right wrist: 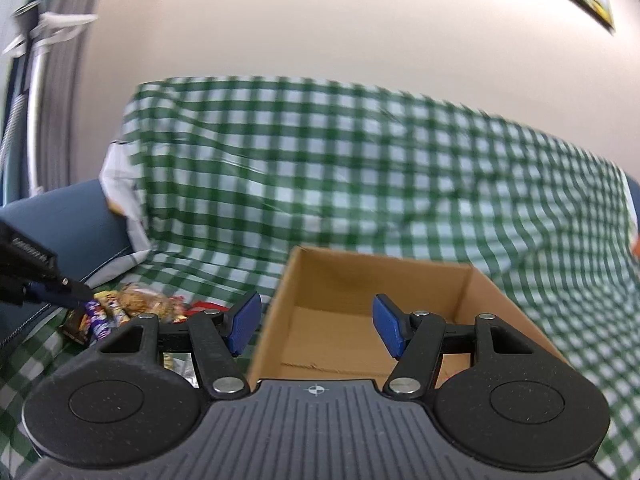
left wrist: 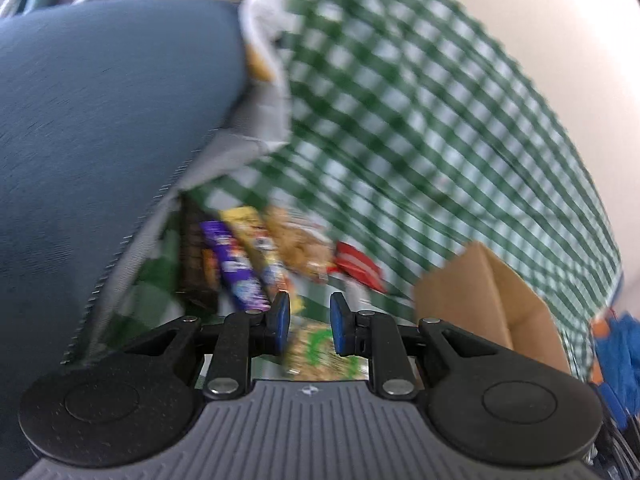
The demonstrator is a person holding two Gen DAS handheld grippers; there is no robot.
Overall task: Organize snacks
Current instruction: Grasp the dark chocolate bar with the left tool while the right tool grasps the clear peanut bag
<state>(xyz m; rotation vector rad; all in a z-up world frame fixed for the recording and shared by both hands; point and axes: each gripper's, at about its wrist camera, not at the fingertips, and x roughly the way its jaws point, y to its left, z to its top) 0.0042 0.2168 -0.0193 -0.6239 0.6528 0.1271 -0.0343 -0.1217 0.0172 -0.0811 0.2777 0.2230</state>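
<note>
A pile of snack packets [left wrist: 256,256] lies on the green-checked cloth [left wrist: 400,120]: a purple bar [left wrist: 236,264], a yellow packet [left wrist: 256,236], a clear bag of biscuits [left wrist: 296,248] and a red packet [left wrist: 358,266]. My left gripper [left wrist: 309,320] hovers over them, jaws partly open, with a green-printed packet [left wrist: 324,354] beneath it; the view is blurred. An open cardboard box [right wrist: 360,292] stands to the right of the pile [right wrist: 132,306]. My right gripper [right wrist: 316,326] is open and empty over the box's near edge. The left gripper's tip [right wrist: 60,284] shows at the left.
A blue sofa cushion [left wrist: 100,140] rises left of the snacks, with a grey zip edge. The checked cloth [right wrist: 360,180] drapes over the sofa back against a cream wall. A blue and orange object [left wrist: 616,344] lies at the far right.
</note>
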